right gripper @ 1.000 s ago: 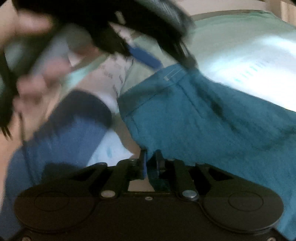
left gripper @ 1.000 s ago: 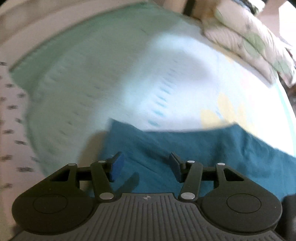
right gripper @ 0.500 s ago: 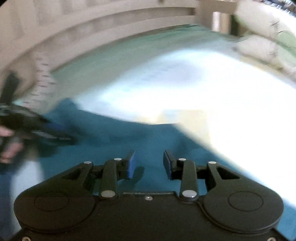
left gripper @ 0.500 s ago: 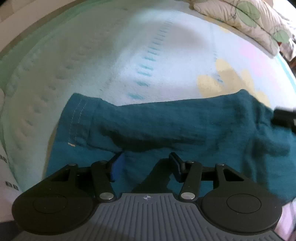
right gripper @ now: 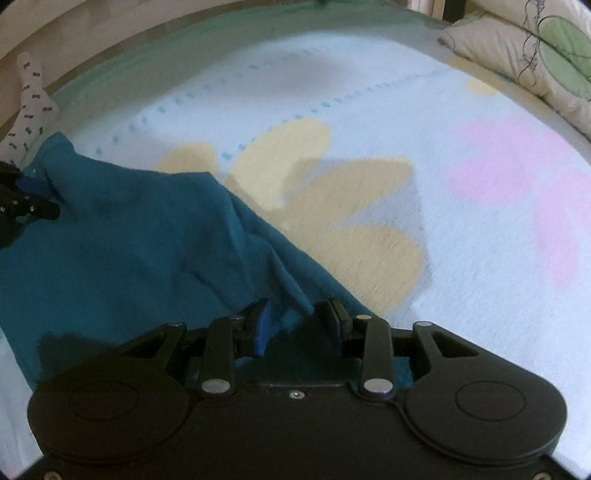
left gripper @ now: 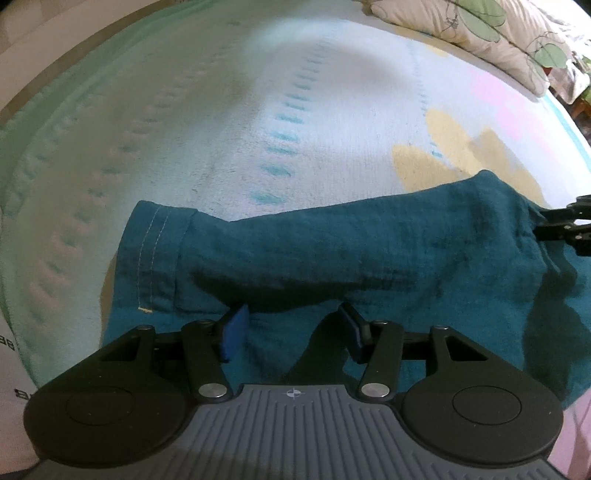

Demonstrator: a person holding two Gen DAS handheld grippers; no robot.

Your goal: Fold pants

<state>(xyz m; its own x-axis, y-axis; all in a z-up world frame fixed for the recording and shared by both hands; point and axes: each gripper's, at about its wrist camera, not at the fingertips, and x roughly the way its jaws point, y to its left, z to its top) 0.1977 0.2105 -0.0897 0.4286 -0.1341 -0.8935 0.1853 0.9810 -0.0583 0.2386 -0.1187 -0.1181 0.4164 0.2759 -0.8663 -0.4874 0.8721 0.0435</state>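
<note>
Teal pants [left gripper: 369, 240] lie folded lengthwise across a pale blanket, the stitched hem at the left in the left wrist view. My left gripper [left gripper: 291, 321] hovers open just above the near edge of the cloth, nothing between its fingers. At the far right end of the pants in that view is my right gripper [left gripper: 565, 225]. In the right wrist view the pants [right gripper: 129, 240] spread to the left, and a raised fold runs between the fingers of the right gripper [right gripper: 295, 314]. Its jaws are closing, with the pads still apart from the cloth. The left gripper [right gripper: 22, 199] shows at the left edge.
The blanket [right gripper: 443, 240] has yellow and pink flower shapes and covers a bed with a green border [left gripper: 74, 92]. Leaf-print pillows [left gripper: 461, 22] [right gripper: 535, 48] lie at the far right. A white patterned cloth [right gripper: 29, 99] sits at the bed's left edge.
The right gripper swept from beside the left gripper to the far end of the pants, and its jaws went from nearly shut to wider. The left gripper sank toward the cloth, then held still.
</note>
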